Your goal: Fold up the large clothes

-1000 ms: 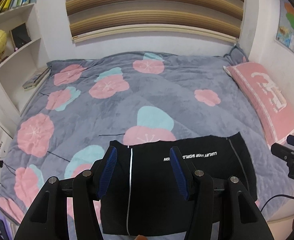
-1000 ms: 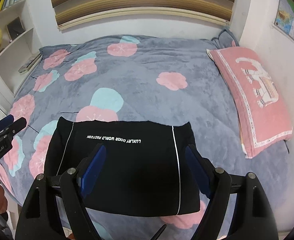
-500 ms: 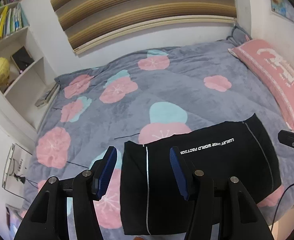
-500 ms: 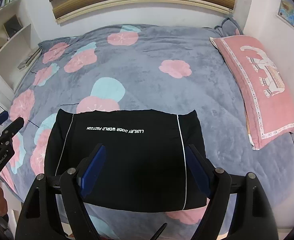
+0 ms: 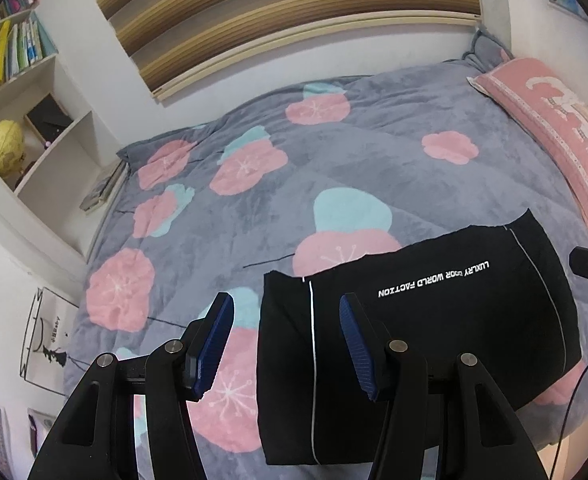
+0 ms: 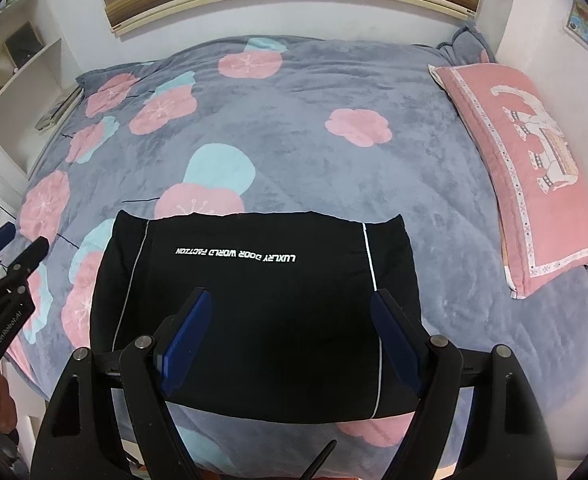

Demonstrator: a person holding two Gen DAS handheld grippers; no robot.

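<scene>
Black garment: folded into a compact rectangle, lying flat on the bed near its front edge. White lettering runs across the upper panel, with a thin white stripe down each side. In the right wrist view the garment sits at 6 o'clock of the grey floral bedcover; in the left wrist view the same garment lies toward 4 o'clock.

Left tool: fingers spread wide, nothing between them, held above the garment's left edge and clear of the cloth. One blue pad is over the bedcover, the other over the black fabric.

Right tool: fingers spread wide, empty, held above the garment's near half, no contact visible.

Pink pillow: at 3 o'clock along the wall, apart from the garment.

Shelf unit: at 10 o'clock beside the bed, carrying books and a gold globe.
</scene>
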